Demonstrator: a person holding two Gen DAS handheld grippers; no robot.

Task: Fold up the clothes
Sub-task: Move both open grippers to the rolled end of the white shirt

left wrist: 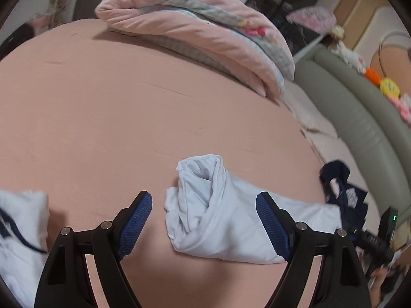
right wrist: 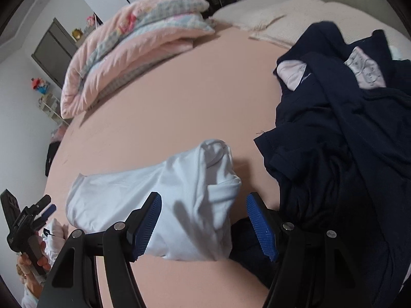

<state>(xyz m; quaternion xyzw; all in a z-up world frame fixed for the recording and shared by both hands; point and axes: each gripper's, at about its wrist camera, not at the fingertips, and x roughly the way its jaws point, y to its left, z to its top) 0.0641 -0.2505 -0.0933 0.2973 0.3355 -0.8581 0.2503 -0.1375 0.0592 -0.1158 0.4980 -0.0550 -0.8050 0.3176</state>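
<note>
Risk entry: white bundle (left wrist: 221, 215) is lying loosely rolled on the pink bed (left wrist: 102, 118), its upper end bunching and starting to gape, so the fold is looking unstable. Left tongs (left wrist: 204, 220) are standing wide apart over the bundle's left end, holding nothing; the pads are not pressing cloth. Right tongs (right wrist: 204, 224) are also standing well apart and empty, hovering over the bundle's right end, with the dark clothes pile (right wrist: 346, 141) just beside the right finger. Likely failures: a finger is snagging a loose layer while passing over and is dragging the roll open; the right finger is catching the dark pile and pulling it onto the bundle; a one-sided pinch is lifting only the top layer, so the rest is slumping. Another white garment (left wrist: 20, 231) is sitting at the left tongs' outer side, near enough to get swept along. Soft bedding is giving under any press, so creases are unlikely to be holding.
</note>
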